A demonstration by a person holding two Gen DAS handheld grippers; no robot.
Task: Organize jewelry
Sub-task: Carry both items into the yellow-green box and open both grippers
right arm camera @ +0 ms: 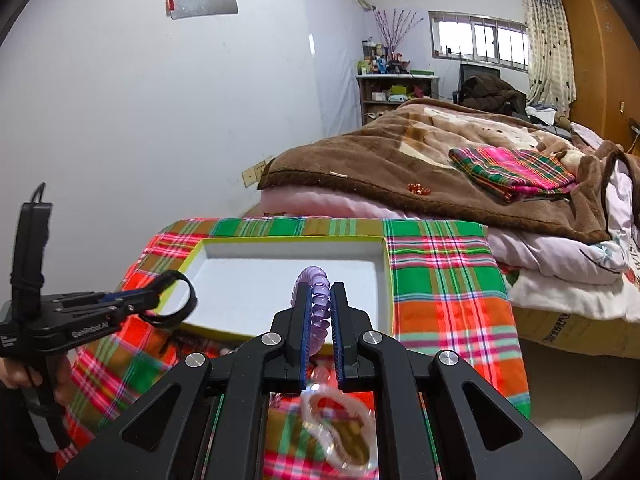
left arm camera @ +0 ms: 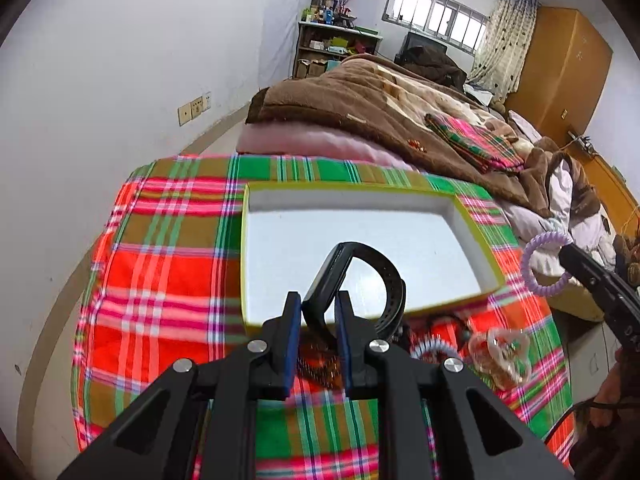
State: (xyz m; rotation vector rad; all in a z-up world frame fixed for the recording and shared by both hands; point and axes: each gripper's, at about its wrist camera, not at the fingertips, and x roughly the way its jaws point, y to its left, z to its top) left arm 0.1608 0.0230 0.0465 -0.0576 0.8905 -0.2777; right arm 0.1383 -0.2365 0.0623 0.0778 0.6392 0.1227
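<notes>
My left gripper (left arm camera: 319,300) is shut on a black wristband watch (left arm camera: 360,280) and holds it above the near edge of a white tray with a yellow rim (left arm camera: 276,248). The same gripper (right arm camera: 160,292) shows at the left of the right wrist view. My right gripper (right arm camera: 320,292) is shut on a purple spiral hair tie (right arm camera: 316,300), held above the tray's (right arm camera: 248,280) near edge. The tie (left arm camera: 548,262) also shows at the right of the left wrist view. A clear heart-shaped box (left arm camera: 504,354) and other jewelry lie on the plaid cloth near the tray.
The tray sits on a plaid-covered table (left arm camera: 160,280). A bed with a brown blanket (left arm camera: 360,108) and a folded plaid cloth (right arm camera: 512,174) lies behind it. A white wall (left arm camera: 100,100) is at the left. A cluttered shelf (left arm camera: 336,48) stands far back.
</notes>
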